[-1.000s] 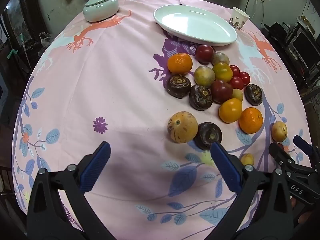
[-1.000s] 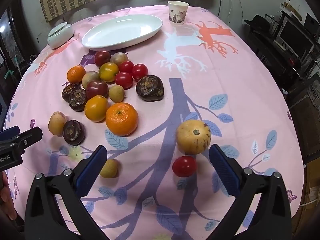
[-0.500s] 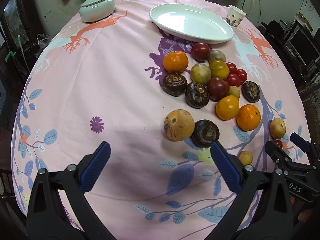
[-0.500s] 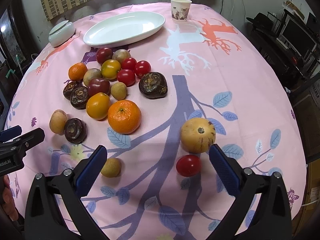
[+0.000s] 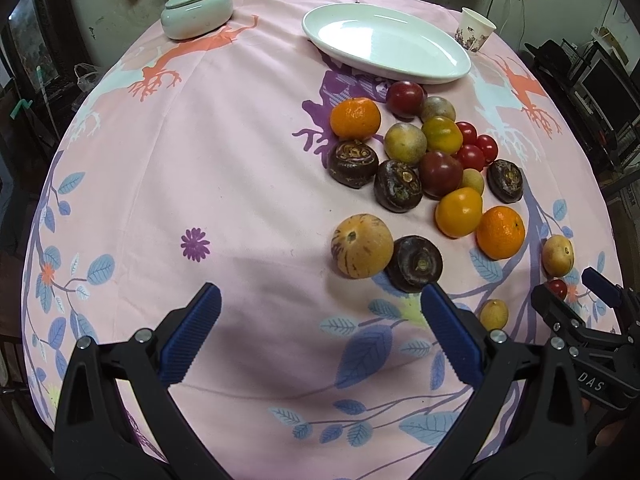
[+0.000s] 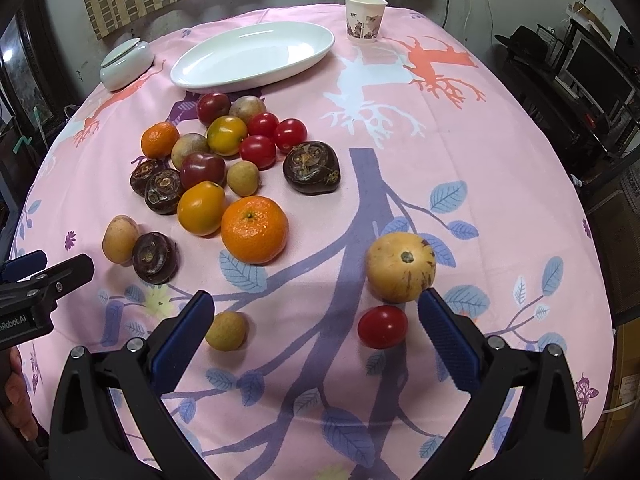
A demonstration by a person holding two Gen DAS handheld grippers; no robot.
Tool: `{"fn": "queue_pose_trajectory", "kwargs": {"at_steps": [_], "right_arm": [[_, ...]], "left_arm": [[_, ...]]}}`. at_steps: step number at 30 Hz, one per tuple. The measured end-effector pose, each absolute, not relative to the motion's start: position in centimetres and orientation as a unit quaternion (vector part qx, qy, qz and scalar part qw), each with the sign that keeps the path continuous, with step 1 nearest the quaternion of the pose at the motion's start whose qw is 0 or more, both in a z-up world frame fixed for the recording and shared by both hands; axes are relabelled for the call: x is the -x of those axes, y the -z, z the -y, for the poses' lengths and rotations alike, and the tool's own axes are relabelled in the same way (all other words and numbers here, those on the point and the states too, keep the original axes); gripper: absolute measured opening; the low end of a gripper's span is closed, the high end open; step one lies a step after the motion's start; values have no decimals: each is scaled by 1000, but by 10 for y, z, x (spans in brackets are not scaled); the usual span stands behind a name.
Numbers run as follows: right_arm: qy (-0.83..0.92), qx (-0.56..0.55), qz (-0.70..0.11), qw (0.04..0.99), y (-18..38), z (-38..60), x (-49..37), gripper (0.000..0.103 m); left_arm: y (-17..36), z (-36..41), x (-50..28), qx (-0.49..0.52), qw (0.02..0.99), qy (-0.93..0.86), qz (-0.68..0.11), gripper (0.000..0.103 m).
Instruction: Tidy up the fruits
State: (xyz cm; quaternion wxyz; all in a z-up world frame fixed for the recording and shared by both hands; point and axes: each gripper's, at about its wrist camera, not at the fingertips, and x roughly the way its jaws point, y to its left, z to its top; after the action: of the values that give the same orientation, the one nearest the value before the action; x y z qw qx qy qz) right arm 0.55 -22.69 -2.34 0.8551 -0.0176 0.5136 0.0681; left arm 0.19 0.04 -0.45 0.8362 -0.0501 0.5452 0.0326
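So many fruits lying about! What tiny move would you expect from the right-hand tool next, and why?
Probably a short dip forward and down to bring the right gripper around the red cherry tomato. Its fingers are wide open and empty, the tomato lies between them just ahead, and the white oval plate holds nothing yet.

— Any lettering you can read?
— White "DAS" on the black body of the right gripper [image 5: 596, 286], seen from the left wrist. On the left gripper [image 6: 44, 260], a cut-off "nRobot.AI". Nothing else legible
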Motion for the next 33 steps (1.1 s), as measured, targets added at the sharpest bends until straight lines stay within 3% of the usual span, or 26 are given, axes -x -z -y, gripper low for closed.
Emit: {"fn": "queue_pose_trajectory", "kwargs": {"at_steps": [33], "right_arm": [[-71, 17, -524, 848, 28, 226, -7, 102]], "left_arm": [[9, 1, -4, 49, 830, -33, -555, 101]]}}
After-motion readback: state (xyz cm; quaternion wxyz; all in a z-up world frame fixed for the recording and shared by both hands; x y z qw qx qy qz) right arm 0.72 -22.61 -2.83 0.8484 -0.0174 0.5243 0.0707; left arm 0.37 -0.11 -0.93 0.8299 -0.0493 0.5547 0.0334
